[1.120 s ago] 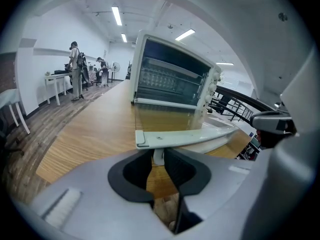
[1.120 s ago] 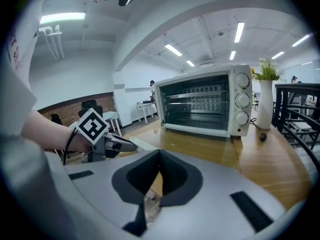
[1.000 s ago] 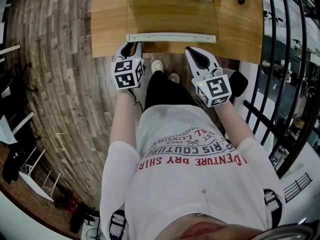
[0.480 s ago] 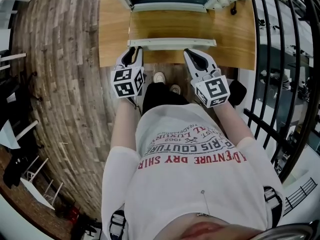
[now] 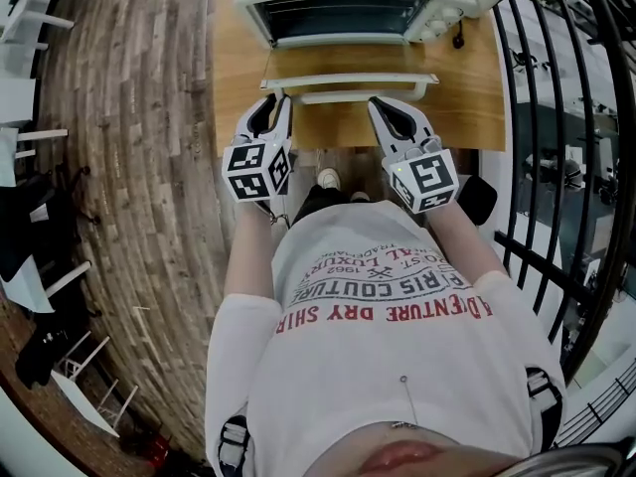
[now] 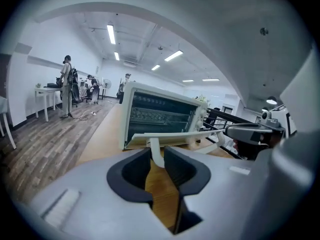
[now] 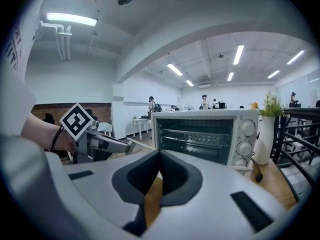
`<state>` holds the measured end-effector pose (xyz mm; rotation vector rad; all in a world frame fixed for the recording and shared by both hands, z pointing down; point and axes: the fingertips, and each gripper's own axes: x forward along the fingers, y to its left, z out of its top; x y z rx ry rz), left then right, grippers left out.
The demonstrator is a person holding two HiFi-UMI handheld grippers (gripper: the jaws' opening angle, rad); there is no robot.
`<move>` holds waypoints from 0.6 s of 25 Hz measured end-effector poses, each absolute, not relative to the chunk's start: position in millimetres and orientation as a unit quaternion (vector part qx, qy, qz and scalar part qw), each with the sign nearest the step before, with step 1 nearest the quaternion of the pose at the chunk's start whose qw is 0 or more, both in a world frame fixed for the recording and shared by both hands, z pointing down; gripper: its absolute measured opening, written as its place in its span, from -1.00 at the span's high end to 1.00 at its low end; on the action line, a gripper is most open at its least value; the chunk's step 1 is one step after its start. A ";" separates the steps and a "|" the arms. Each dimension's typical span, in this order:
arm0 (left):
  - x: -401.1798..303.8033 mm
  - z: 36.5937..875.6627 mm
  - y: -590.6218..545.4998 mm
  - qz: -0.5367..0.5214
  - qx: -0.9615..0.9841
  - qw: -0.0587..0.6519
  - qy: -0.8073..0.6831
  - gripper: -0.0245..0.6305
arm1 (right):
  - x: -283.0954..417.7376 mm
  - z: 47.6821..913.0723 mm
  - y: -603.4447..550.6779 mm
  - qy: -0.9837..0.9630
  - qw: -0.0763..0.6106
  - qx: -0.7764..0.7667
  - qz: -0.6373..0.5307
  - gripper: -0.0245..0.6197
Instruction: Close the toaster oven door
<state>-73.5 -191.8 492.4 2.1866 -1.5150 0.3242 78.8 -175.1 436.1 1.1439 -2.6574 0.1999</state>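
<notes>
The white toaster oven point(image 5: 348, 8) stands on the wooden table point(image 5: 462, 92) with its glass door point(image 5: 348, 63) hinged down towards me. The door's white handle bar point(image 5: 348, 80) runs along the near edge. My left gripper point(image 5: 270, 107) sits at the bar's left end. In the left gripper view the handle's left post point(image 6: 156, 153) stands between the pads point(image 6: 135, 169), which close on it. My right gripper point(image 5: 390, 107) hovers just under the bar's right part, jaws together with nothing in them. The right gripper view looks into the oven point(image 7: 205, 134), whose wire rack shows.
A white vase with a green plant point(image 7: 267, 134) stands right of the oven, its cord point(image 5: 458, 38) beside it. Black railings point(image 5: 556, 167) run along the right. The wood floor point(image 5: 129, 167) lies to the left. People and desks point(image 6: 67, 91) stand far off.
Both grippers have moved forward with the handle bar. The door now looks shorter in the head view, its near edge closer to the oven. More of the oven is in view.
</notes>
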 end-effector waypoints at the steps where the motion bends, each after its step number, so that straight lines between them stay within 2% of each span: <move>1: -73.5 488.7 -194.9 0.115 0.797 0.225 -0.548 0.65 | 78.4 433.6 -178.3 -0.908 0.118 0.396 0.066 0.96; 15: -76.2 456.9 -222.2 0.084 0.821 0.210 -0.525 0.63 | 75.3 414.4 -203.5 -0.892 0.091 0.441 0.044 0.96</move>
